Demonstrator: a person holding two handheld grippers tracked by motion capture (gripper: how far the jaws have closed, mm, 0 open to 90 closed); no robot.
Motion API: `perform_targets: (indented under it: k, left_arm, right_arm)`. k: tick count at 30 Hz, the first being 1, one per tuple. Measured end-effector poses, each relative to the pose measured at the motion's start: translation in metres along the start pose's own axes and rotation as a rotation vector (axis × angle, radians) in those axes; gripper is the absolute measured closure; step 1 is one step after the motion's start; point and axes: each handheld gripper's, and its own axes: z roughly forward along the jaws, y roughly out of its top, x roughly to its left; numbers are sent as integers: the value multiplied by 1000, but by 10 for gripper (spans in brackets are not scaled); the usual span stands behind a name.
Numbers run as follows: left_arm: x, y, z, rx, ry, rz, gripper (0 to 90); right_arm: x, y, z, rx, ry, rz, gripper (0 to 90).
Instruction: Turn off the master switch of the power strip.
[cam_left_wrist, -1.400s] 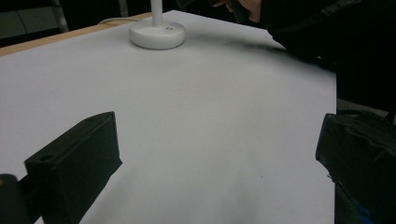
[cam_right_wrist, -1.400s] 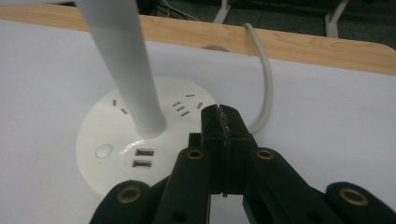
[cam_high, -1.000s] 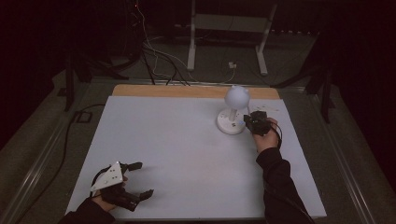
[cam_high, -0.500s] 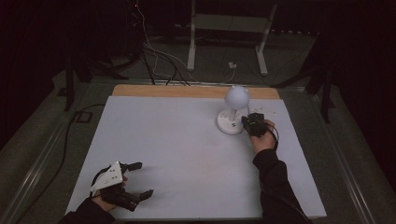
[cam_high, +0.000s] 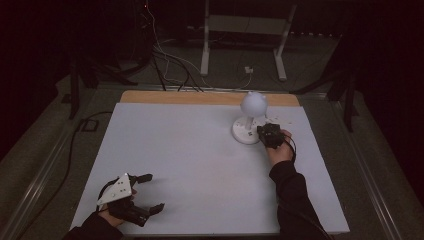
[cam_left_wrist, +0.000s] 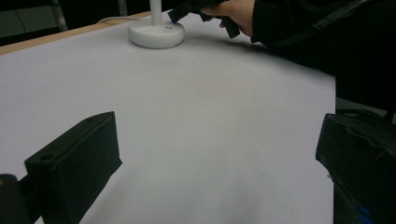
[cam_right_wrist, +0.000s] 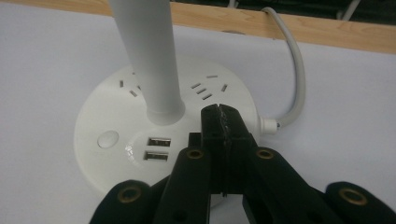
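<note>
At the far right of the worktop (cam_high: 200, 150), the right gripper (cam_right_wrist: 223, 116) is resting its closed, empty jaws over the round base of the white desk lamp (cam_high: 248, 127), just beside the paired USB ports (cam_right_wrist: 157, 148). A risk is arising: pressing off-centre could be sliding or tipping the lamp, since its globe head (cam_high: 254, 103) is making it top-heavy, and the round button (cam_right_wrist: 108, 139) is lying further left. The lamp is standing upright, its cable (cam_right_wrist: 292, 74) trailing rearward. The left gripper (cam_high: 145, 192) is idling near the front edge, jaws open.
</note>
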Motion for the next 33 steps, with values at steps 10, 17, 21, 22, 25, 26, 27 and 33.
perform_targets:
  k: [10,17,21,22,25,26,27,33]
  left_arm:
    - [0,0,0,2,-2,1,4]
    - [0,0,1,1,-2,-1,4]
    - [0,0,1,1,-2,-1,3]
    - [0,0,1,1,-2,-1,4]
    - [0,0,1,1,-2,-1,3]
    - [0,0,1,2,-2,-1,4]
    - [0,0,1,0,-2,-2,4]
    - [0,0,0,-1,-1,-3,4]
  right_arm:
    - [-1,-2,0,-7,-14,-16,900]
    - [-1,-3,0,-10,-17,-29,900]
    - [-1,-2,0,-3,-13,-28,900]
    - [-1,-2,0,-2,-15,-23,900]
    - [-1,0,0,14,-13,-23,900]
    - [0,1,0,22,-16,-39,900]
    - [0,2,1,37,-16,-45,900]
    - [2,4,1,49,-28,-67,900]
